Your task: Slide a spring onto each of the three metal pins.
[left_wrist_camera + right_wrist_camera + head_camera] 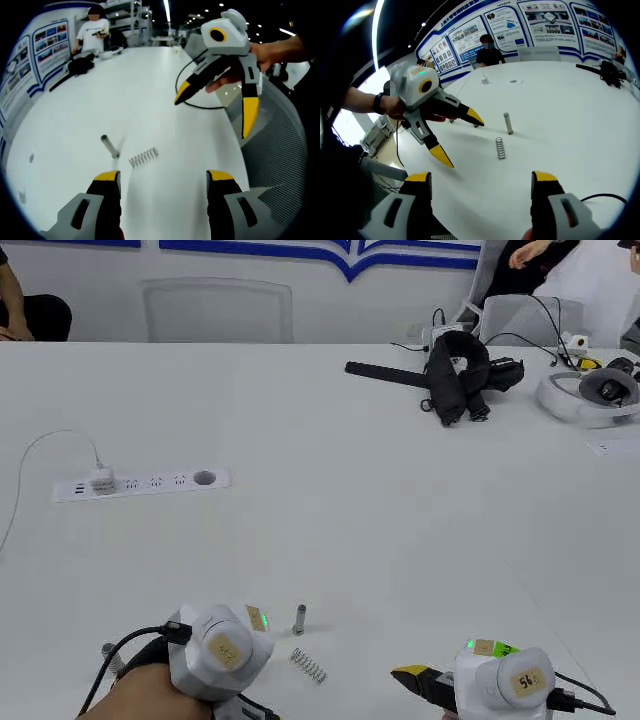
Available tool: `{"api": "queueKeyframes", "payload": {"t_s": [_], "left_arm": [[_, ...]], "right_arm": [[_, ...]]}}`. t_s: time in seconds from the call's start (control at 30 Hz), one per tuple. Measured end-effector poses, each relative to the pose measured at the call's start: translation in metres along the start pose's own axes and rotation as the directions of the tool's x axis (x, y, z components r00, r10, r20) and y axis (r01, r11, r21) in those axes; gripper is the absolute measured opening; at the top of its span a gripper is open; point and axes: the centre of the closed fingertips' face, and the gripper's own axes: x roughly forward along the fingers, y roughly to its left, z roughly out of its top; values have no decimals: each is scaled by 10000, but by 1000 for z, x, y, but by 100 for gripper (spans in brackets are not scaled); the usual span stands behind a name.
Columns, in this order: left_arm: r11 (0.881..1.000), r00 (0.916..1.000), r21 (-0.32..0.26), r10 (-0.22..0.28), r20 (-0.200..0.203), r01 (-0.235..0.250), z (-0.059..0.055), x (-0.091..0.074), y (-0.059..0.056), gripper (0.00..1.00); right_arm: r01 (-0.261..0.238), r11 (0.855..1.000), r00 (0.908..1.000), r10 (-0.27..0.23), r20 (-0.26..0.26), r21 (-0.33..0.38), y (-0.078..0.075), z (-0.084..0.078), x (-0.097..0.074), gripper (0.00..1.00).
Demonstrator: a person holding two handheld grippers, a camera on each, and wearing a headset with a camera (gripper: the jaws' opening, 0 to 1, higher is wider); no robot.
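- Spring of coiled silver wire lies on its side on the white table, near the edge closest to the person.
- A short grey metal pin stands upright just beside the spring. The two are not touching and the pin is bare.
- The left gripper, white-bodied with yellow-tipped black jaws, is held in a hand above the table to the left of the spring. Its jaws are spread wide with nothing between them.
- The right gripper, of the same make, is held to the right of the spring. Its jaws are also wide apart and empty, and one yellow tip shows in the head view.
- A long white power strip with a white plug in it lies further back on the left of the table.
- A black headset with a strap and a round white device rest near the far right of the table.
- A person in a white shirt stands beyond the table's far end.
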Motion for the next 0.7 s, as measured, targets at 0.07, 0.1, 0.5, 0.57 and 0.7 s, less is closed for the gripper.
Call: {"api": "queueKeyframes", "payload": {"t_s": [0.07, 0.1, 0.5, 0.57, 0.7], "left_arm": [[9999, 10000, 127, -84, -42, 85, 2, 5, 0, 71], [9997, 9999, 193, -115, -59, 116, 3, 7, 0, 71], [9954, 9976, 721, -609, -341, 632, 12, 35, 3, 68], [9947, 9967, 739, -685, -431, 716, 11, 39, 5, 65], [9934, 9946, 701, -868, -574, 907, 9, 47, 6, 61]], "right_arm": [[14, 10000, 10000, -14, -14, 23, 0, -1, -1, 83], [22, 10000, 10000, -21, -27, 36, 0, -1, -1, 83], [42, 9996, 10000, -42, -6, 279, -1, -7, -3, 83], [58, 9995, 10000, -58, -10, 311, -2, -8, -3, 82], [81, 9994, 10000, -79, -44, 330, -4, -9, -5, 82]]}}
